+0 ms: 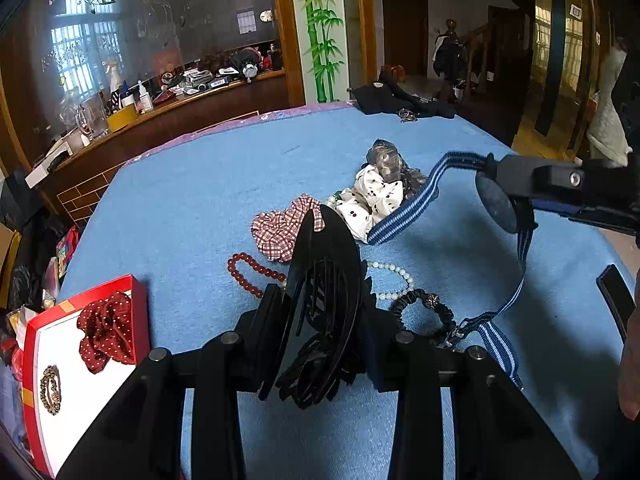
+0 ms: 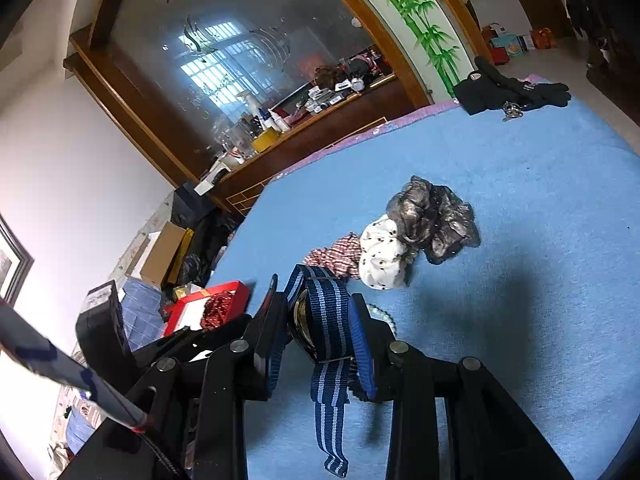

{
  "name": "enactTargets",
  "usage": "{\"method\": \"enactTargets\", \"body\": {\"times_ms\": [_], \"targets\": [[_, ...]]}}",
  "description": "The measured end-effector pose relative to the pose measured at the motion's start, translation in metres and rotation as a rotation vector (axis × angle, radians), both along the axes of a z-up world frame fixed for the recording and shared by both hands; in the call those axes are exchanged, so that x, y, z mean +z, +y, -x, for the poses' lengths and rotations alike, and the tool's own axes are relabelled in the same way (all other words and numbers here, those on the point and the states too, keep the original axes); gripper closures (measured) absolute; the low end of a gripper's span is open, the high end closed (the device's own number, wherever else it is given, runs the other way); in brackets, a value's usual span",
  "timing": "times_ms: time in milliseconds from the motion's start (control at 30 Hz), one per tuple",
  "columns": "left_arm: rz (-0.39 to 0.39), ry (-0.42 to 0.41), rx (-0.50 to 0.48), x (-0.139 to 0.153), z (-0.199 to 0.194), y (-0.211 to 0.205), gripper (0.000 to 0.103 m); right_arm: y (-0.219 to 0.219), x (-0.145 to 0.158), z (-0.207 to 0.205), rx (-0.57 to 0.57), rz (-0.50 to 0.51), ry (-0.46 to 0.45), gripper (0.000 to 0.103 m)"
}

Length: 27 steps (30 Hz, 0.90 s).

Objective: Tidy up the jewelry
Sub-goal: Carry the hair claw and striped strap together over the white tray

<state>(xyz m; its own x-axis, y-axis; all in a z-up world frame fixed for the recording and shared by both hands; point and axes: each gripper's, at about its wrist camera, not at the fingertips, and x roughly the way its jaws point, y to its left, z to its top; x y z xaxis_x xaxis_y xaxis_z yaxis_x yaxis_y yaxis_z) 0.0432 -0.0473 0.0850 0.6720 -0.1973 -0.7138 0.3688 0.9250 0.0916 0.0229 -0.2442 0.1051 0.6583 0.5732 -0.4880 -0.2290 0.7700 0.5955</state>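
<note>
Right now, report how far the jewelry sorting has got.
Done: a red dotted scrunchie and a brooch lie in the red box.
In hand: the left gripper holds a black hair claw; the right gripper holds a striped-strap watch.
Left on the blue cloth: plaid scrunchie, white scrunchie, grey scrunchie, red beads, pearl beads, black hair tie.
</note>
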Motion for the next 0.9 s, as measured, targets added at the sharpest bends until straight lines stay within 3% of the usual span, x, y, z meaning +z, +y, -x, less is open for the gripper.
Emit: {"method": "enactTargets", "body": {"times_ms": [500, 900], "targets": [[0.018, -0.037, 0.042, 0.021, 0.025, 0.037, 0.068, 0.022, 0.011, 0.008, 0.034, 0.016, -0.024, 0.069], [0.044, -0.065, 0.12, 0.036, 0.046, 0.102, 0.068, 0.085, 0.025, 0.014, 0.129, 0.033, -0.046, 0.069]]}}
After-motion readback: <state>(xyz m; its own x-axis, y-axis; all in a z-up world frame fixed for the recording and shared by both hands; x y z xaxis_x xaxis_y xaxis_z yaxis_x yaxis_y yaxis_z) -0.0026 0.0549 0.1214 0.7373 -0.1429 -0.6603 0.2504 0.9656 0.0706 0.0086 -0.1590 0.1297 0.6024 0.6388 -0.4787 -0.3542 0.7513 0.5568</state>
